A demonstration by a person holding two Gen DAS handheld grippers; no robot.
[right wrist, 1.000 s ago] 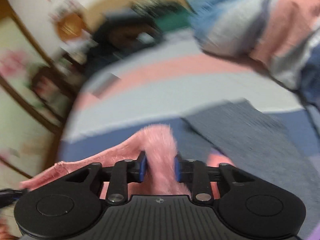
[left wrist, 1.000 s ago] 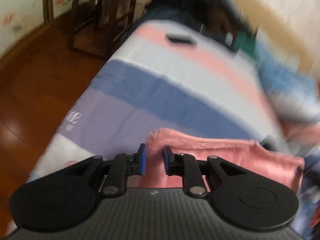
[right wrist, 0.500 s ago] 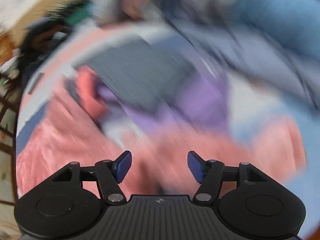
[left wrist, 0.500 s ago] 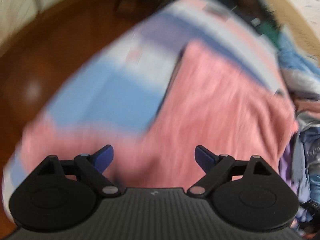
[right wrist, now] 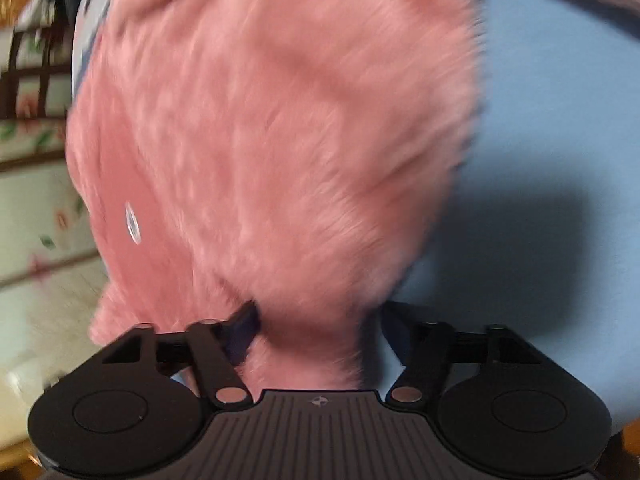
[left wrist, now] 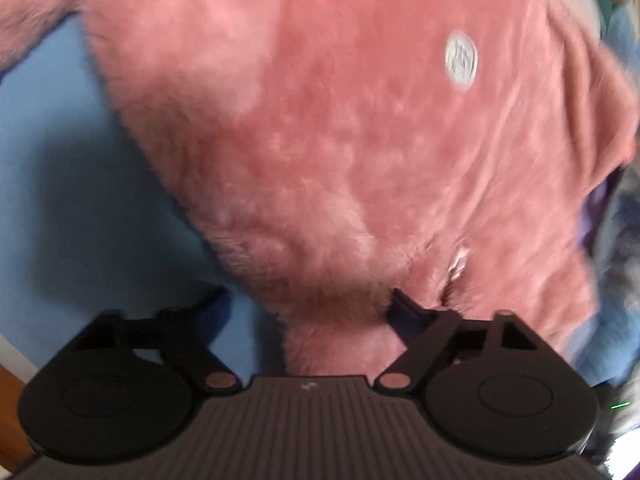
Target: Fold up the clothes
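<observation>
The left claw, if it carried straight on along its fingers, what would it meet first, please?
The left claw stands open with the fluffy pink garment already between its fingers, so it would press further into that garment. The blue sheet probably lies just underneath.

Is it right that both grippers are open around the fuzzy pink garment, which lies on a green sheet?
Not quite: the sheet is blue, not green, as both wrist views show. The rest holds: the left gripper and right gripper are open around the fuzzy pink garment.
</observation>
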